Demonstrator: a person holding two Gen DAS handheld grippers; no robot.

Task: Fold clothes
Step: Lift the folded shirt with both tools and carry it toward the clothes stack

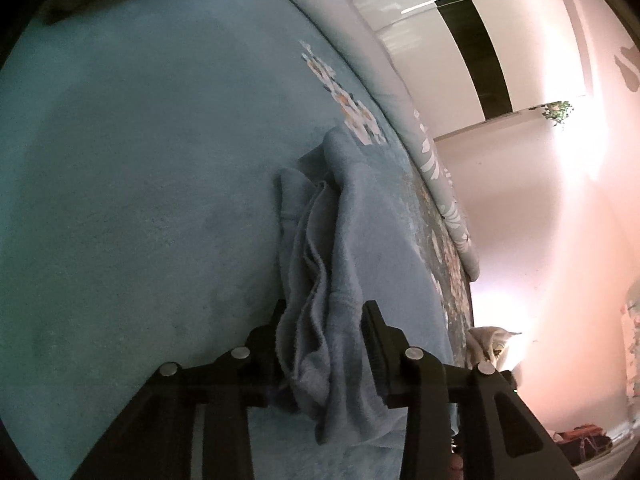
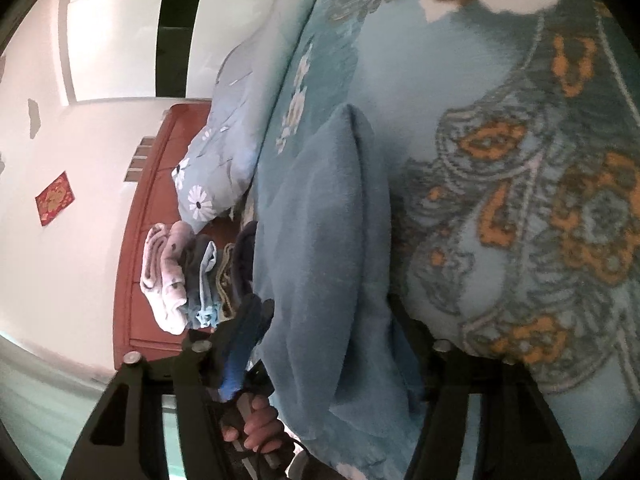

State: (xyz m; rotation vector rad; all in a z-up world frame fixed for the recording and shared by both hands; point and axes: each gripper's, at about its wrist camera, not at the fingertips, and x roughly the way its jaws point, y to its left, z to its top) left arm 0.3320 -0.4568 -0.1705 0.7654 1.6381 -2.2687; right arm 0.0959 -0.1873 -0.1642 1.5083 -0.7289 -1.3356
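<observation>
**Blue garment pinched at both ends over the bed**

The bed (image 1: 120, 168) wears a teal fleece blanket with orange-and-white flowers, pinkish-white walls behind. Left gripper (image 1: 324, 320) has its jaws clamped on the bunched blue garment (image 1: 340, 240), which trails off toward 12 o'clock. Right gripper (image 2: 332, 320) grips the same cloth too. A folded clothes stack (image 2: 184, 280) sits at 9 o'clock by the floral pillow (image 2: 224, 152); a hand (image 2: 256, 428) shows at 6.

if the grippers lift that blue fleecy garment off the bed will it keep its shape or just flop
Probably flop: the blue garment already bunches into soft, wavy folds between the left gripper fingers. It looks light and plush, so likely grippy rather than slippery. In the right wrist view it drapes loosely through the right gripper, so unheld parts should sag onto the bedspread.
</observation>
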